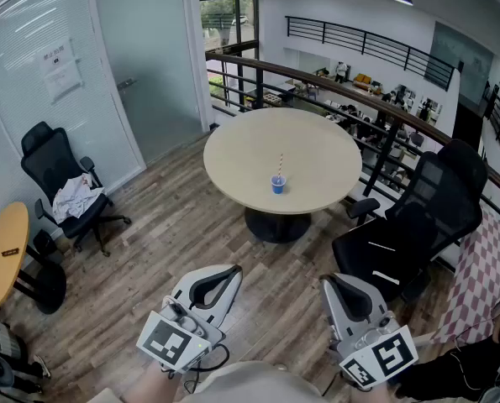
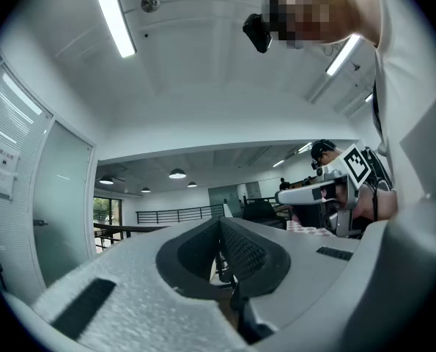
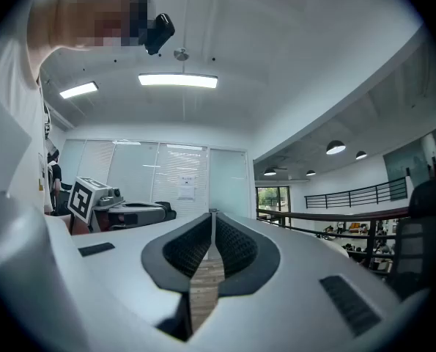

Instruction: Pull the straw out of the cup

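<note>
Pinching nothing, left tool (image 1: 233,270) and right tool (image 1: 326,282) are pressed together; cup (image 1: 277,185) tiny.

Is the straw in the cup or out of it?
In. The straw stands upright from the blue cup on the table.

The straw (image 1: 281,164) stands in the cup (image 1: 277,185) on the table (image 1: 325,145).
</note>
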The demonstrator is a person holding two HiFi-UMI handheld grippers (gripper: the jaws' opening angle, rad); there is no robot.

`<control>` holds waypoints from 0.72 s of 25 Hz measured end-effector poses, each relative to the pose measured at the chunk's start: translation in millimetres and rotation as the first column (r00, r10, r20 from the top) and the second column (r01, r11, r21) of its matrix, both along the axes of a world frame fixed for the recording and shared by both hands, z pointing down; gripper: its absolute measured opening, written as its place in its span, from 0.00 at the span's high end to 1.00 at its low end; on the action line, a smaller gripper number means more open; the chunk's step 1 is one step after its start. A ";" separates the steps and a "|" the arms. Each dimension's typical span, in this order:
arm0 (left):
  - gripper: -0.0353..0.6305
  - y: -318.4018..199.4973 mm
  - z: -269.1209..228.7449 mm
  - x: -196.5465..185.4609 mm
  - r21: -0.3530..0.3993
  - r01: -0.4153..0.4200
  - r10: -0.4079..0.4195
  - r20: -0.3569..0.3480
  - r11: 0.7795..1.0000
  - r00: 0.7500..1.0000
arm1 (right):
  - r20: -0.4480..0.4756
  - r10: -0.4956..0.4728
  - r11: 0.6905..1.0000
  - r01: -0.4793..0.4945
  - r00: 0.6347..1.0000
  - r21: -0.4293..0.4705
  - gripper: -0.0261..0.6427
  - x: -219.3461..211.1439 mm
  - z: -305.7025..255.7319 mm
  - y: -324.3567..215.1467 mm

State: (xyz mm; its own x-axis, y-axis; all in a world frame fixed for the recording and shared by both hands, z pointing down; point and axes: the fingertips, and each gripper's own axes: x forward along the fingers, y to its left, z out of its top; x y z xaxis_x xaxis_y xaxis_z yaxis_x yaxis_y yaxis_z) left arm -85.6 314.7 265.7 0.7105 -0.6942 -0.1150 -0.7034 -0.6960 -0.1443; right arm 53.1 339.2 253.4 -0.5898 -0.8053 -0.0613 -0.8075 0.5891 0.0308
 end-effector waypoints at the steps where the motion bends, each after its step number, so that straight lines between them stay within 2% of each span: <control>1: 0.93 0.1 -1.6 -0.1 0.000 -0.004 0.004 -0.005 1.000 1.000 | 0.003 0.000 1.000 0.000 1.000 0.002 0.92 -0.1 0.1 -0.6; 7: 0.93 2.4 -7.9 4.2 0.016 -0.004 0.005 -0.004 1.000 1.000 | -0.010 -0.003 1.000 0.004 1.000 0.014 0.92 2.6 -3.3 3.4; 13: 0.93 6.1 -3.3 8.1 0.002 0.002 -0.002 0.000 1.000 1.000 | 0.055 0.008 1.000 -0.009 0.998 0.006 0.92 14.7 -4.5 7.1; 18: 0.93 6.4 4.2 15.8 -0.015 0.010 -0.010 0.010 1.000 1.000 | 0.065 0.000 1.000 0.002 0.998 -0.016 0.92 23.2 7.7 11.8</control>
State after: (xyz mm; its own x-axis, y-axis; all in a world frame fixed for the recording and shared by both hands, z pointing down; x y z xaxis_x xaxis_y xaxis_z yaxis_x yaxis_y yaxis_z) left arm -69.8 321.1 269.9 0.7043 -0.7031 -0.0977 -0.7092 -0.6908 -0.1409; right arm 76.3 351.0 261.1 -0.5858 -0.8058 -0.0867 -0.8069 0.5899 -0.0307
